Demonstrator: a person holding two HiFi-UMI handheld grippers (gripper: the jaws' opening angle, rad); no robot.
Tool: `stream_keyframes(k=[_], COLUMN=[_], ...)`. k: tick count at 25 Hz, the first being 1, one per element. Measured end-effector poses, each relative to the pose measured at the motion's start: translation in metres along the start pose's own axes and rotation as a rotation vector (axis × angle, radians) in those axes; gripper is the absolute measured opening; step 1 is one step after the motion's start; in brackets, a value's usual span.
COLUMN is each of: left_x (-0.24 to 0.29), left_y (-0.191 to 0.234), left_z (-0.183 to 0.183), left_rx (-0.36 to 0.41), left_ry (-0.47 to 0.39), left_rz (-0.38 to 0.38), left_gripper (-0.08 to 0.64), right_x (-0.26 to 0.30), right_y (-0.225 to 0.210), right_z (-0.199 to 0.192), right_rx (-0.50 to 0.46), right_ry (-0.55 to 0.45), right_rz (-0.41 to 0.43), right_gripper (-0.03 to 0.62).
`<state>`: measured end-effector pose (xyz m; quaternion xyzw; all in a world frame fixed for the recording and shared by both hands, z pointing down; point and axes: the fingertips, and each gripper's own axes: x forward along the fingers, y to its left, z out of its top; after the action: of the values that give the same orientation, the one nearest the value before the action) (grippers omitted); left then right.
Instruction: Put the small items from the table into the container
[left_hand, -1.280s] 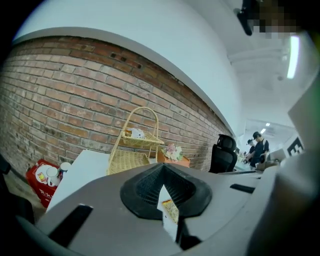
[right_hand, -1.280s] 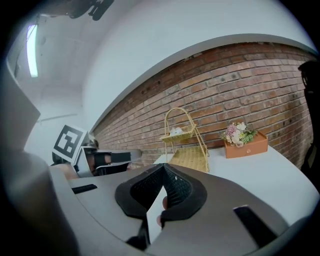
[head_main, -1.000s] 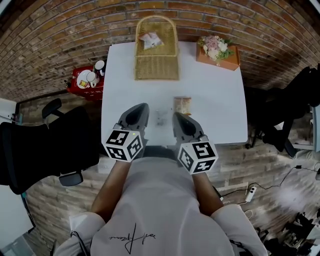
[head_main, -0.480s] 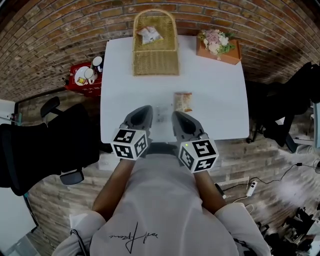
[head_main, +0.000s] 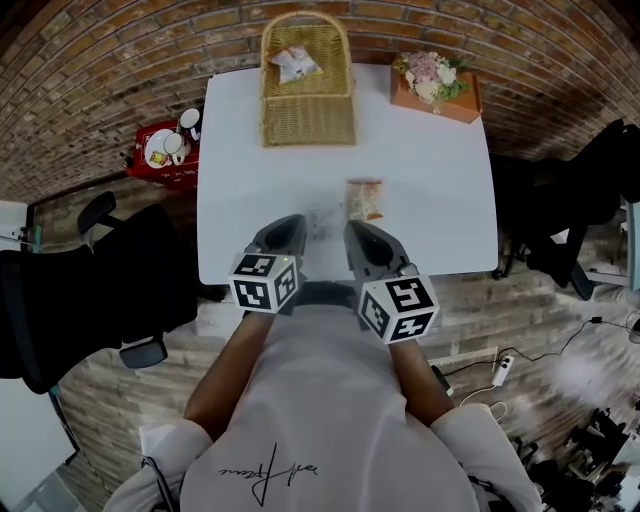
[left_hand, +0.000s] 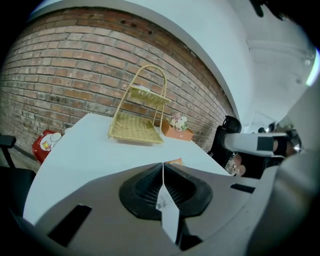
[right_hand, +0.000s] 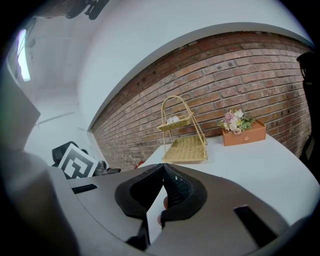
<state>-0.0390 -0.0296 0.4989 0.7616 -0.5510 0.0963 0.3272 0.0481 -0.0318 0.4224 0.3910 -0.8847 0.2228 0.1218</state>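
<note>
At the near edge of the white tabletop (head_main: 430, 180), the left tool (left_hand: 162, 165) and the right tool (right_hand: 163, 166) each have their jaws pressed together. Just beyond them lie a small clear packet (head_main: 322, 224) and a snack packet (head_main: 365, 198). Farther back stands the wicker basket (head_main: 308, 120), with a packet (head_main: 295, 63) in its upper tier.

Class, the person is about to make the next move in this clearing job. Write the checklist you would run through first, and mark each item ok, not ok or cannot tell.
1. Basket stands on the table with nothing in front of it: ok.
2. Snack packet lies flat on the table, just ahead of the right gripper: ok.
3. Small clear item lies ahead of the two grippers; what it is: cannot tell.
4. Left gripper jaws apart, ready to pick: not ok, they are shut.
5. Right gripper jaws apart, ready to pick: not ok, they are shut.
</note>
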Motion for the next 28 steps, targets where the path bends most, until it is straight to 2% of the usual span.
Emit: stream_keyframes(k=[4, 13, 15, 17, 28], left_x=[0.010, 0.028, 0.032, 0.036, 0.058], left_y=[0.001, 0.008, 0.006, 0.003, 0.008], left_z=[-0.023, -0.051, -0.059, -0.068, -0.087], left_rx=[-0.036, -0.083, -0.098, -0.114, -0.102], left_ry=[0.081, 0.200, 0.235, 0.270, 0.373], left_rz=[-0.012, -0.032, -0.052, -0.072, -0.071], left_gripper=[0.011, 0.017, 0.083, 0.112, 0.114], right_x=[-0.002, 0.002, 0.003, 0.004, 0.006], right_y=[-0.002, -0.001, -0.002, -0.003, -0.013], right_z=[-0.002, -0.005, -0.006, -0.007, -0.012], right_rx=[0.009, 0.025, 0.029, 0.034, 0.058], right_ry=[0.000, 0.005, 0.007, 0.009, 0.031], right_rz=[-0.009, -0.002, 0.000, -0.003, -0.030], right_gripper=[0.020, 0.020, 0.020, 0.020, 0.020])
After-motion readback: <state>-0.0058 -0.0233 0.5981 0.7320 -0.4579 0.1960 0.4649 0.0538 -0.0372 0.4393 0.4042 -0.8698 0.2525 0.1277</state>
